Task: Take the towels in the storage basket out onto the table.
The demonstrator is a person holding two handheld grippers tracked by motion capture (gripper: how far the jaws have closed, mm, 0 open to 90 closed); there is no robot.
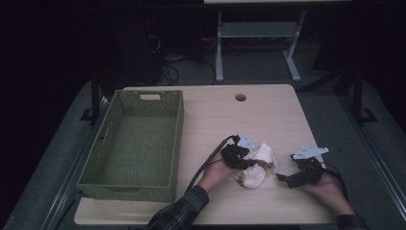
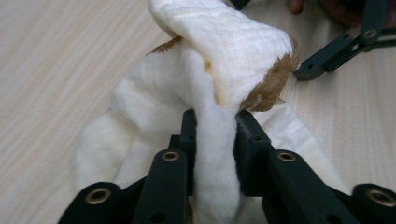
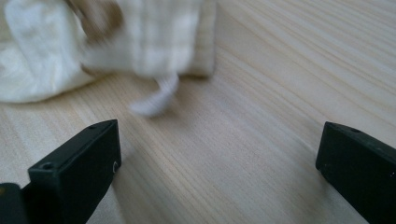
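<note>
While the wide-open right gripper [image 3: 219, 154] is being held just right of the cloth [image 2: 205, 93], a white fold is being pinched by the left gripper [image 2: 215, 126], well right of the green basket [image 1: 136, 143].

Soft white cloth [image 2: 205, 116], fluffy and matt, ribbed weave on top, with rough brown patches along its edge. Under the cloth, pale wood table [image 1: 268, 115], smooth, fine straight grain, faint sheen. Left of the cloth, green woven basket [image 1: 125, 187], coarse open mesh, dull. Around the cloth, matt black plastic jaws, brass-coloured metal rivets [image 2: 170, 156] gleaming.
</note>
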